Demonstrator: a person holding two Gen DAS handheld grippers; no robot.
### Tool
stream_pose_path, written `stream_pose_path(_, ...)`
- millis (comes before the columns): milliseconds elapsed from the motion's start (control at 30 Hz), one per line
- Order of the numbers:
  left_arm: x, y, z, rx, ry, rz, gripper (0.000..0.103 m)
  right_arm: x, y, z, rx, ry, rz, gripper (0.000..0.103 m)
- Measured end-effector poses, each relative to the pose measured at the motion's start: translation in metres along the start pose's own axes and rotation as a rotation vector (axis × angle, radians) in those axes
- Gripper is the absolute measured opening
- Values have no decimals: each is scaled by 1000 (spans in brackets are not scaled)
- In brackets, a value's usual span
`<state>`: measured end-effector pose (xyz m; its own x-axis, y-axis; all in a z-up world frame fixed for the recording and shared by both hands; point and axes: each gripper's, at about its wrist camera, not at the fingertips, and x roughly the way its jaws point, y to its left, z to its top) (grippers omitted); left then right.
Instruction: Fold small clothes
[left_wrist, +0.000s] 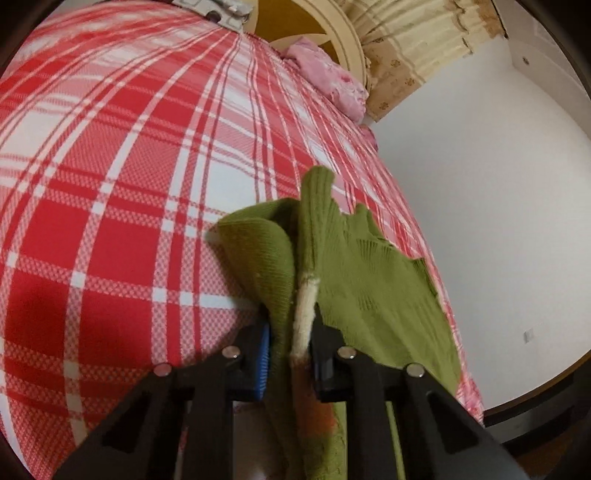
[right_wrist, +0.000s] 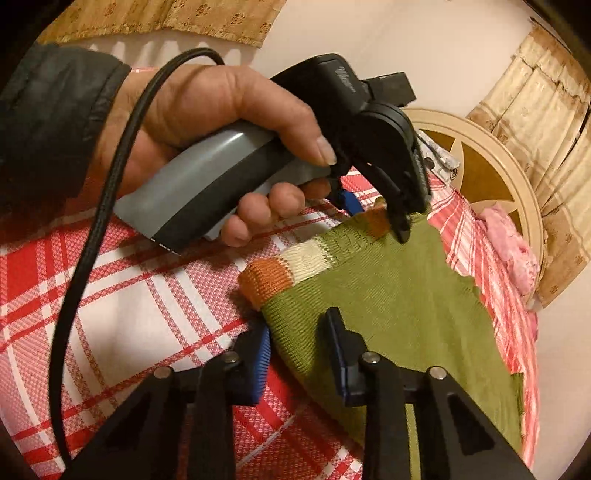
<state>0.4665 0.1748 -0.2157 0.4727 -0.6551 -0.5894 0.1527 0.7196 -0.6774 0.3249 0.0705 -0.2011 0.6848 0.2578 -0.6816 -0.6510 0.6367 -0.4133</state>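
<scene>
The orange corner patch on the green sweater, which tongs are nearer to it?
Right. The right tongs grip the green sweater just below the orange corner patch; the left tongs grip farther along the edge.

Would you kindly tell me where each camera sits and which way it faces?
Left wrist: behind the left claw, facing along the plaid bed toward the pink bundle; only its own fingers show, pinching the green garment.
Right wrist: behind the right claw, facing the left hand.
Shared: garment, bed, pink bundle.
</scene>
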Motion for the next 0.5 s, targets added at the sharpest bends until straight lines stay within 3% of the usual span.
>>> stream_pose_path(200, -10, -6, -2, 1, -29, -43, 16, -9, -22, -4, 103, -17, 50, 14)
stream_pose_path(500, -12, -20, 5, -23, -64, -113, 16, -23, -71, -14, 252, -60, 35, 11)
